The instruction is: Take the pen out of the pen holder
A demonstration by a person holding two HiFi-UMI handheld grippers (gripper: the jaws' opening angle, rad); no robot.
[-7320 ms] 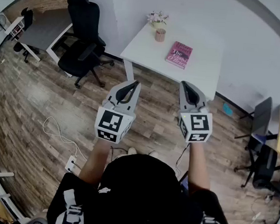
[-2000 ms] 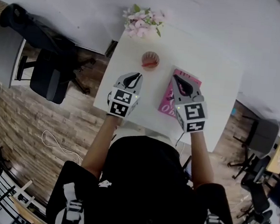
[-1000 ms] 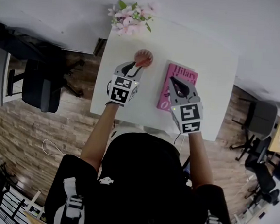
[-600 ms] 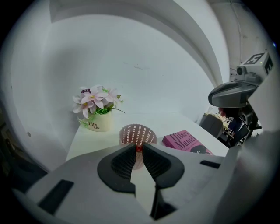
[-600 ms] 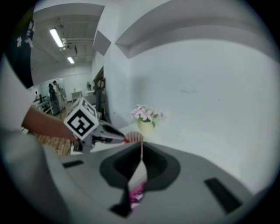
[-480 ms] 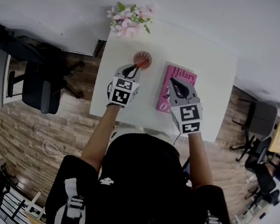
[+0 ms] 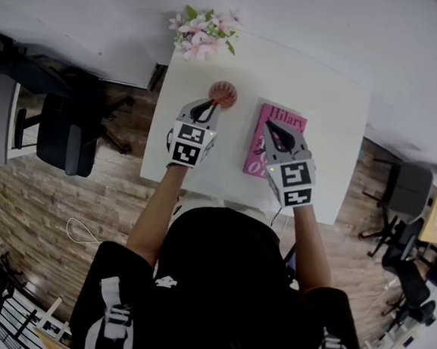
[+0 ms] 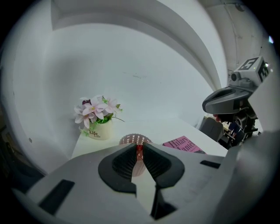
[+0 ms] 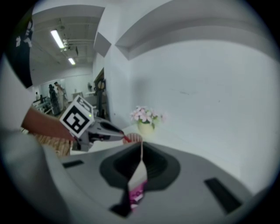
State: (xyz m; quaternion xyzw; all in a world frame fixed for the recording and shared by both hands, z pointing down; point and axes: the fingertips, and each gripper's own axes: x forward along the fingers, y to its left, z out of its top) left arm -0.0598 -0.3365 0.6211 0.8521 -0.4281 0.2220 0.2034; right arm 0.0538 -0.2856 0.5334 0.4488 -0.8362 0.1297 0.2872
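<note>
A pink mesh pen holder [image 7: 224, 93] stands on the white table [image 7: 328, 96], with a red pen [image 8: 139, 149] sticking up from it. My left gripper [image 7: 212, 104] reaches over the holder's near rim and is shut on the pen's top end. In the right gripper view the left gripper [image 9: 117, 133] shows with the red pen [image 9: 126, 138] at its tip, just above the holder [image 9: 136, 139]. My right gripper [image 7: 272, 130] hovers over the pink book [image 7: 286, 117], jaws together with nothing between them.
A pot of pink flowers [image 7: 204, 33] stands at the table's far left corner, behind the holder. The book lies to the right of the holder. A white wall runs behind the table. A black office chair [image 7: 59, 129] stands on the wood floor to the left.
The left gripper's jaws have closed onto the red pen at the holder. The right gripper has stayed in place over the book.
</note>
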